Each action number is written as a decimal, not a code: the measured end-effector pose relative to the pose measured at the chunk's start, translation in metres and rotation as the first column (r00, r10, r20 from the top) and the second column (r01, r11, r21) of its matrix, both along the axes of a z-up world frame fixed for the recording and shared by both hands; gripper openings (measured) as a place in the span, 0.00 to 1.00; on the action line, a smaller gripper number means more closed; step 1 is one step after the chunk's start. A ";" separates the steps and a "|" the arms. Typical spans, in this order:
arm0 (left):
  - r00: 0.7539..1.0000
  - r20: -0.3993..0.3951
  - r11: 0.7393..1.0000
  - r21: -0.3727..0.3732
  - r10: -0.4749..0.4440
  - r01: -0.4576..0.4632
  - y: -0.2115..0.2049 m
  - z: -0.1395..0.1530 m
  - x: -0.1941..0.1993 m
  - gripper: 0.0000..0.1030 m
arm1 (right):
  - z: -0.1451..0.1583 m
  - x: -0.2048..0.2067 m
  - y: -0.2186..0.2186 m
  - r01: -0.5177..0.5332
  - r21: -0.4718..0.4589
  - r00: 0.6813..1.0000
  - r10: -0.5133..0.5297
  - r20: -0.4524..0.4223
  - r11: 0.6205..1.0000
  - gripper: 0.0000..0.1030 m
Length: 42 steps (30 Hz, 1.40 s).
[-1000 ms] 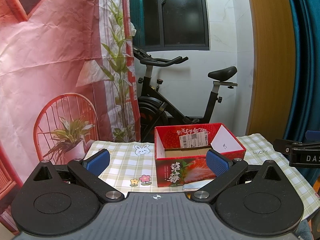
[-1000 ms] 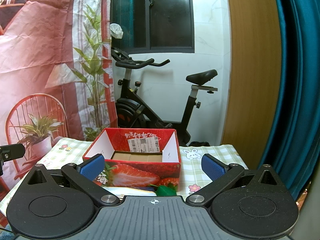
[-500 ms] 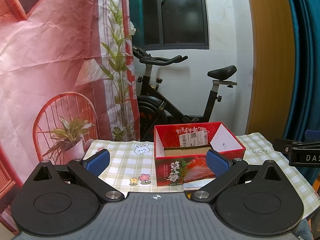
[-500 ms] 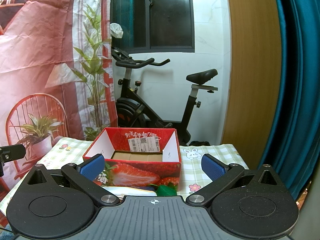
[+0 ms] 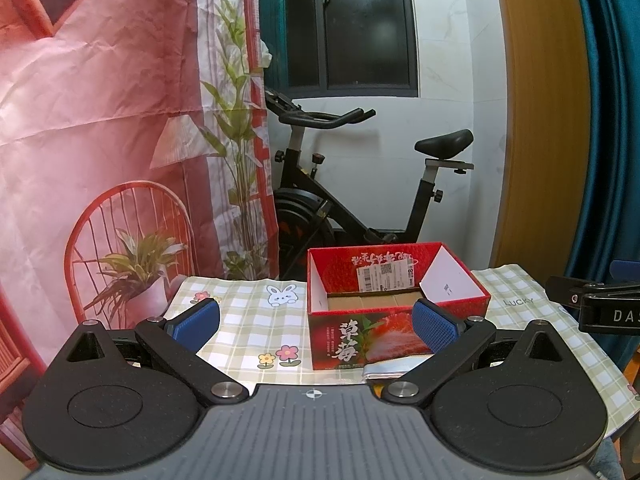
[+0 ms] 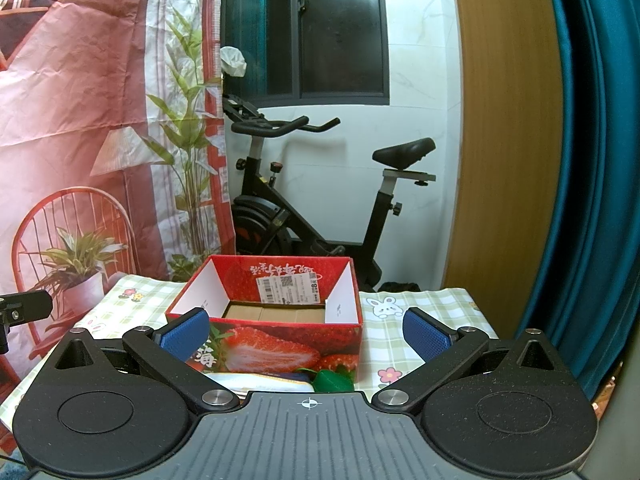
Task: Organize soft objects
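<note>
Almost nothing has changed over the last second: both views hold the same framing as a second ago, with only the faintest drift, so the two grippers are hovering in place rather than committing to a pick. The left gripper (image 5: 316,322) has its jaws spread wide and holds nothing; the right gripper (image 6: 306,334) is equally wide open and empty. The landmark is the red strawberry box (image 6: 266,320), standing open-topped on the checked tablecloth (image 5: 248,320), and its cardboard floor looks bare as far as the walls let one see. The soft things wait just in front of the box, on its near side: a green soft piece (image 6: 330,380) lies against the foot of the box's front wall, beside a pale, flat bundle (image 6: 256,382) that the gripper body partly hides; from the left view a grey-white edge of fabric (image 5: 390,368) shows at the same front wall. What exactly these items are cannot be told. The stillness suggests the task is at its very start, with nothing yet put in the box and the first reach down to the front of the box yet to begin.
</note>
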State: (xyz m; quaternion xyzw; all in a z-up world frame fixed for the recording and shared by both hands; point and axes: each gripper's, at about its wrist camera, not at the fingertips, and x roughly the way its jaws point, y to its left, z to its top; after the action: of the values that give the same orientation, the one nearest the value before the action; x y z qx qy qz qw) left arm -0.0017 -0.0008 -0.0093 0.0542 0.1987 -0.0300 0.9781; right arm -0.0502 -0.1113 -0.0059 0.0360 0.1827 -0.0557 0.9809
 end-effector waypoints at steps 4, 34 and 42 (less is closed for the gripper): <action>1.000 -0.003 1.000 -0.001 0.001 -0.001 0.000 0.000 0.001 1.00 | -0.001 -0.001 0.000 -0.001 0.001 1.000 0.001 -0.002 1.000 1.00; 0.986 -0.133 0.992 -0.095 -0.098 0.085 0.011 -0.064 0.054 1.00 | -0.080 0.036 -0.009 -0.156 0.106 0.988 0.154 0.025 0.982 1.00; 0.965 -0.246 0.994 -0.080 -0.086 0.068 0.018 -0.109 0.077 0.99 | -0.129 0.061 -0.004 -0.134 0.089 0.976 0.147 -0.160 0.987 1.00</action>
State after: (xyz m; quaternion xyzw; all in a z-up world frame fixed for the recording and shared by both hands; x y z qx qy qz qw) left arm 0.0750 0.0169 -0.1183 0.0230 0.3166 -0.0816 0.9448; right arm 0.0107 -0.1150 -0.1347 0.0562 0.2678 0.0182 0.9617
